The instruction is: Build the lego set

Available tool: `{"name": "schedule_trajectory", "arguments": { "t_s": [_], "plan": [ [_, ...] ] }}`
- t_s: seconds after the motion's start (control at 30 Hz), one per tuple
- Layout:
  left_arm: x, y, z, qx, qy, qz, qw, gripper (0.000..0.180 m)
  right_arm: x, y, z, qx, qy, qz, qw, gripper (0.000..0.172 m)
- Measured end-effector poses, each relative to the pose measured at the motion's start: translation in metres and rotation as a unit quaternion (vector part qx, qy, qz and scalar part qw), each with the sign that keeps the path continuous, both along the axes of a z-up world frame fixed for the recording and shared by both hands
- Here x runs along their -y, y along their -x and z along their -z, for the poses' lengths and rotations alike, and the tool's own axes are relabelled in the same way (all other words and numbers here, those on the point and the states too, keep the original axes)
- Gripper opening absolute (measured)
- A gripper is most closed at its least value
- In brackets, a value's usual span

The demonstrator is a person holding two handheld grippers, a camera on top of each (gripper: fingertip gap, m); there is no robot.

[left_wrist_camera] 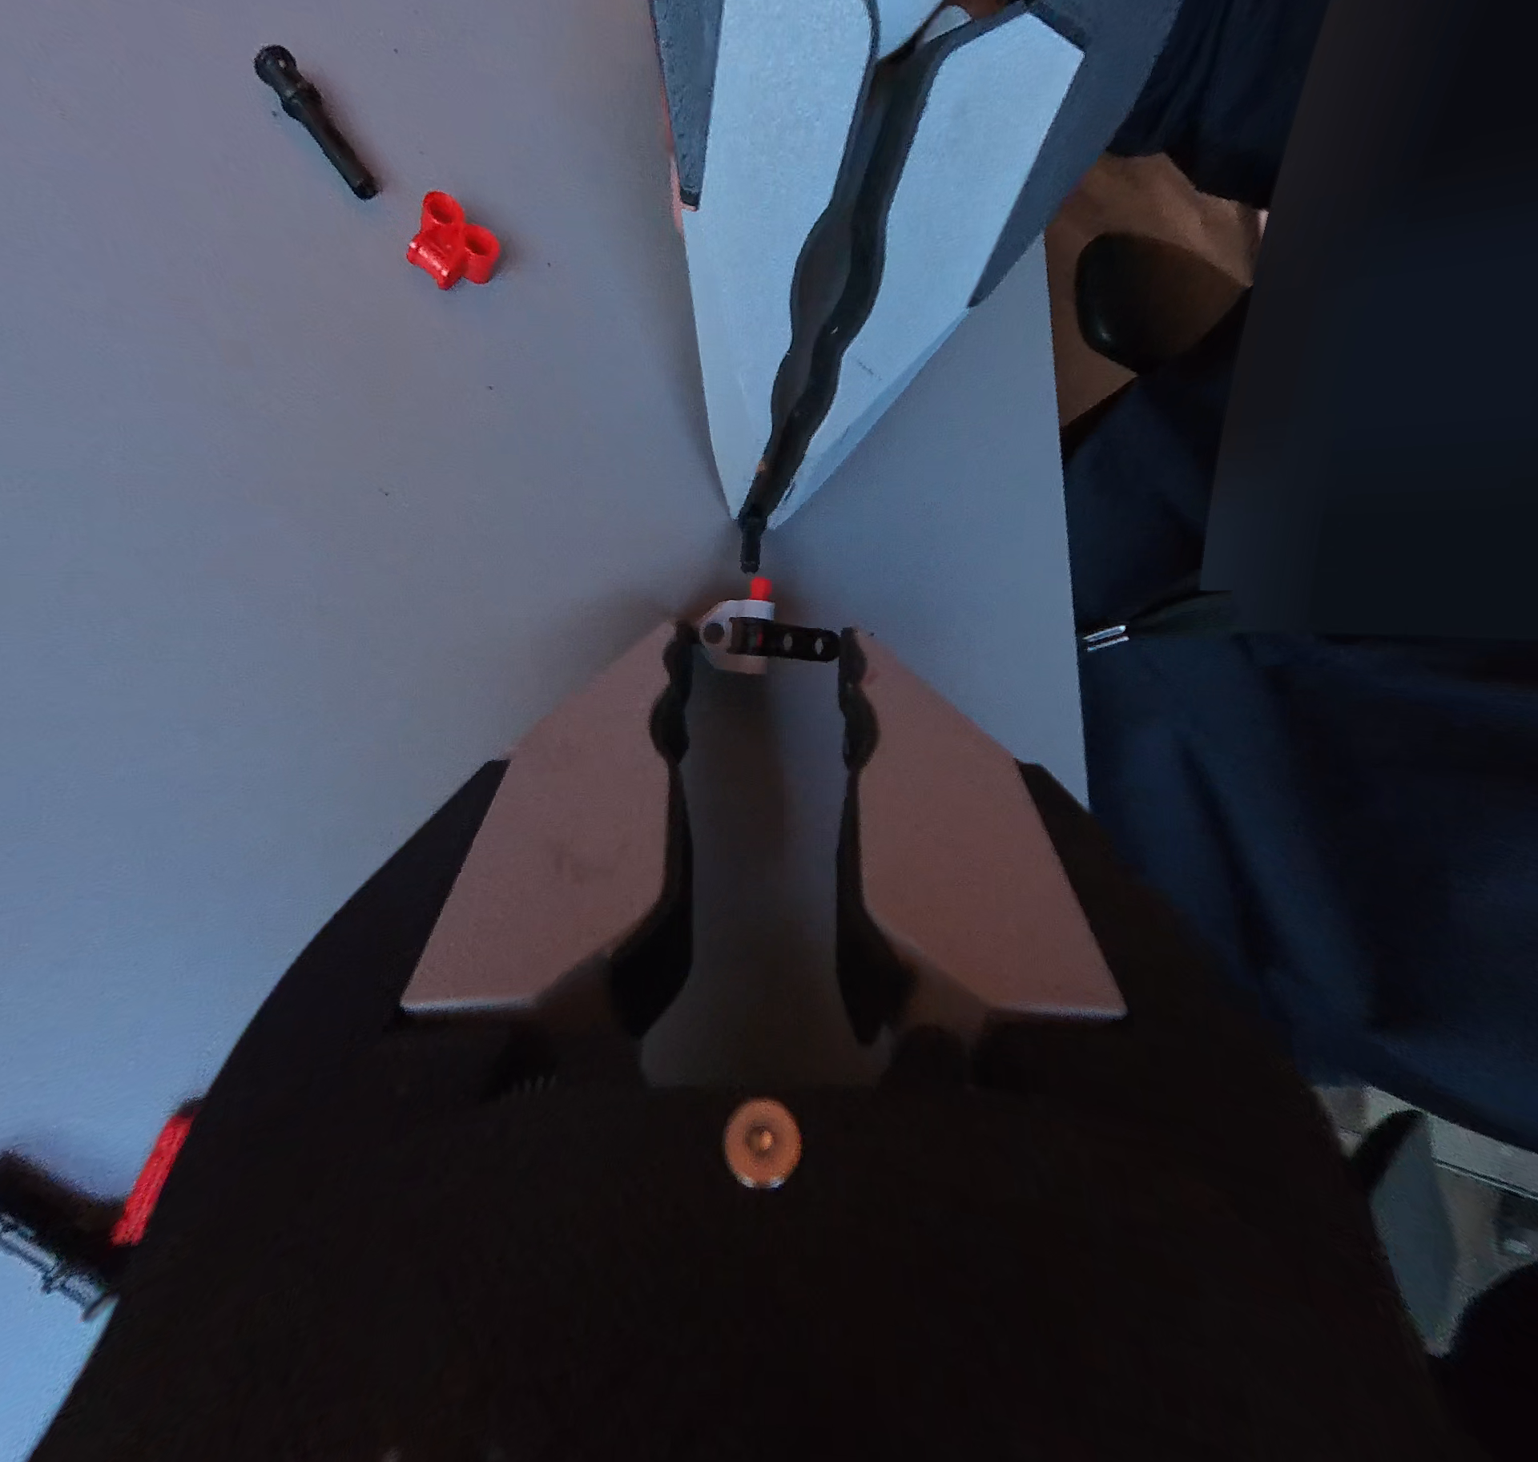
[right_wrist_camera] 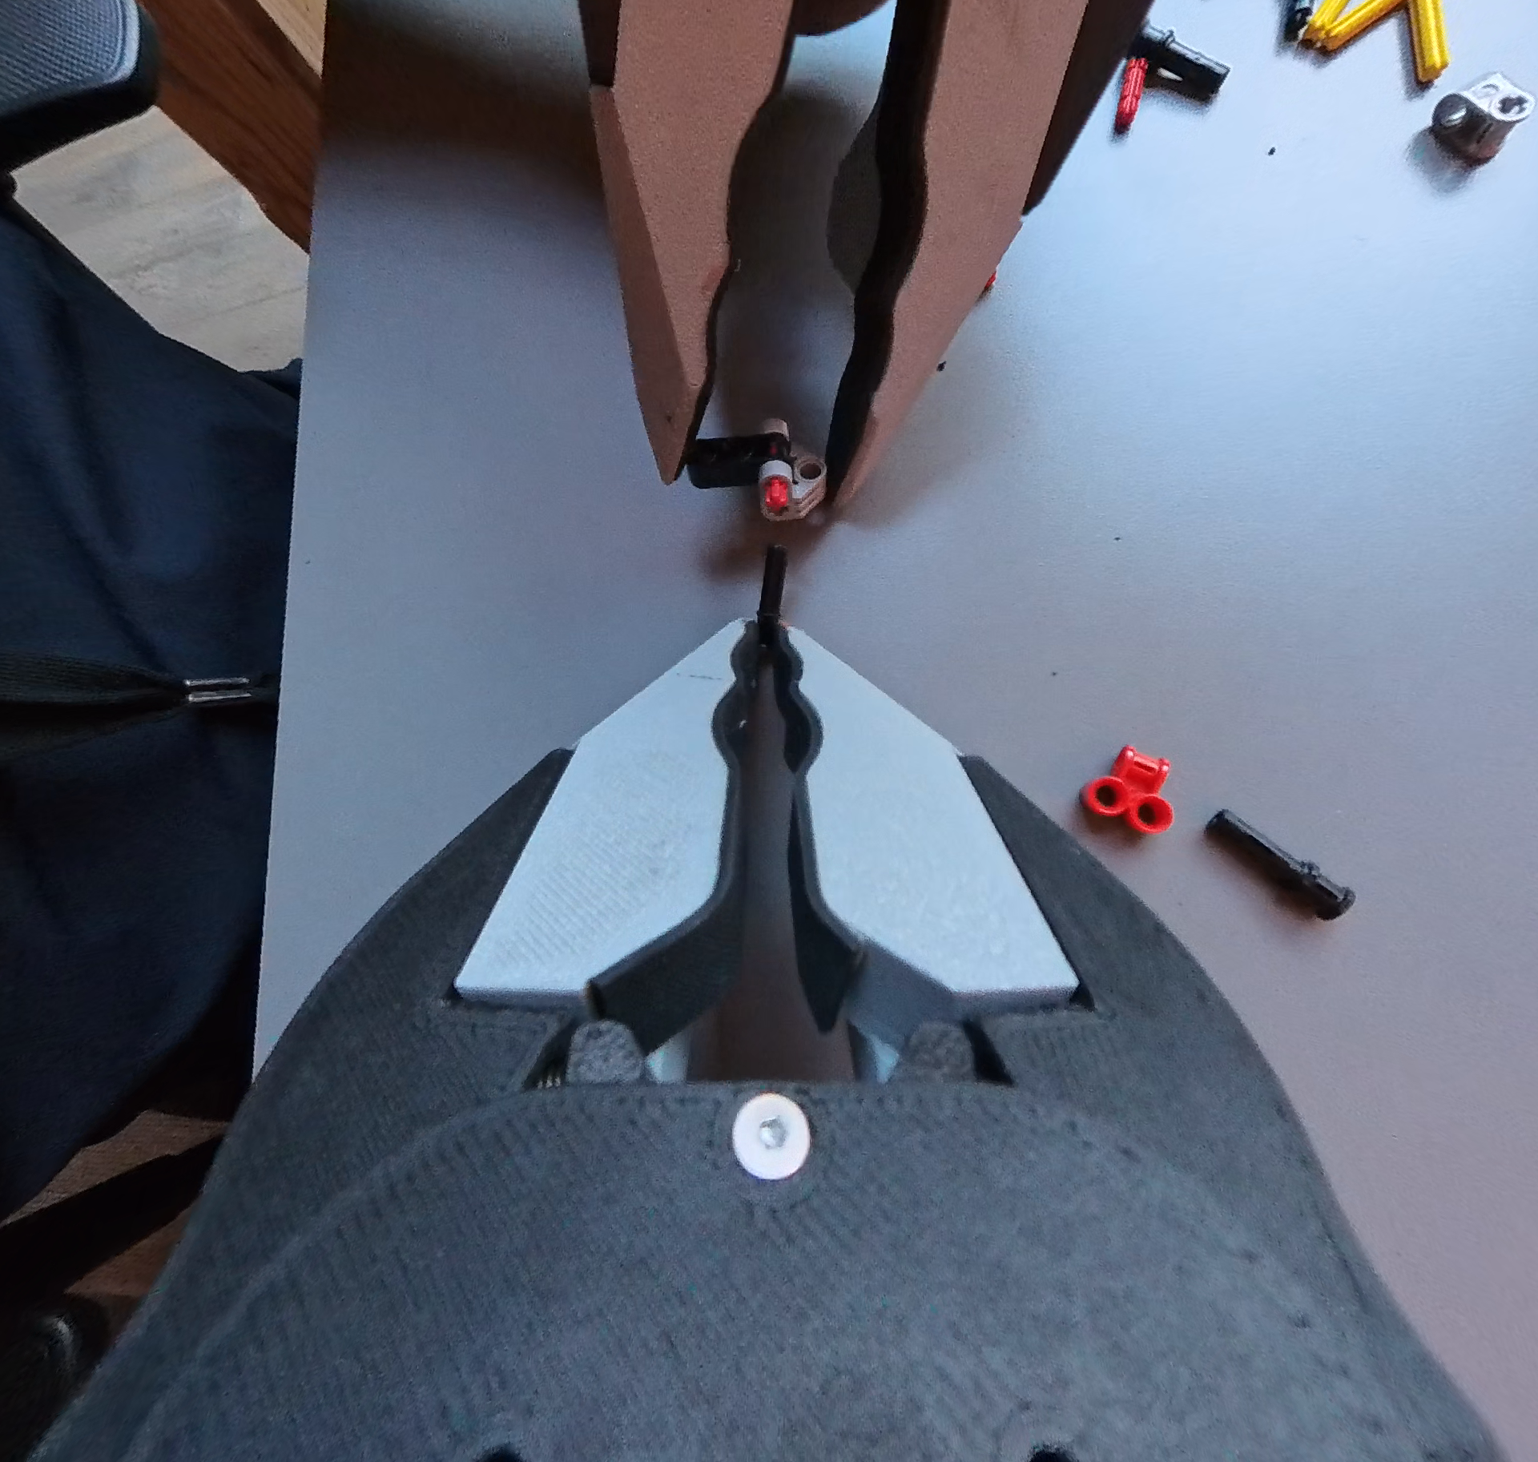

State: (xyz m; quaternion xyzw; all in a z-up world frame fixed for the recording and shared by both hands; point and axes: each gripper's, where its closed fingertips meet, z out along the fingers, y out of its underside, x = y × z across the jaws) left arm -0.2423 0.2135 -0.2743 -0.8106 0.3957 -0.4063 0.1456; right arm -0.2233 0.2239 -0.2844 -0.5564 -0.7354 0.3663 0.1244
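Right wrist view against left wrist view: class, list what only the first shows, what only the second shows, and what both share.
Only the right wrist view: yellow rods, a grey block and a wooden floor beyond the table edge.

Only the left wrist view: a red ridged part at the lower left edge.

Both: the grey table, the left gripper clamping a small black, grey and red assembly, the right gripper shut on a black pin pointing at it, a red connector and a loose black pin.
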Motion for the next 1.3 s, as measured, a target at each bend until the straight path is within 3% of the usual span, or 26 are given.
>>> {"name": "schedule_trajectory", "arguments": {
  "t_s": [0.3, 0.7, 0.83, 1.2, 1.3],
  "plan": [
    [-0.002, -0.008, -0.002, -0.023, 0.089, -0.019, 0.996, 0.033, 0.000, 0.000, 0.000, 0.000, -0.019, -0.004, 1.000, 0.000],
    [0.002, -0.014, 0.001, -0.088, 0.035, 0.009, 0.995, 0.033, -0.014, -0.007, 0.000, -0.003, -0.062, -0.006, 0.998, 0.000],
    [-0.002, -0.010, -0.002, -0.112, -0.007, 0.009, 0.994, 0.047, -0.011, -0.008, -0.004, -0.016, -0.080, -0.022, 0.996, 0.000],
    [-0.013, -0.020, -0.005, -0.117, -0.071, 0.015, 0.990, 0.001, -0.008, -0.005, -0.014, -0.054, -0.101, -0.030, 0.993, 0.000],
    [-0.014, -0.021, -0.006, -0.119, -0.081, 0.016, 0.989, 0.001, -0.009, -0.005, -0.013, -0.052, -0.107, -0.030, 0.992, 0.000]
  ]
}}
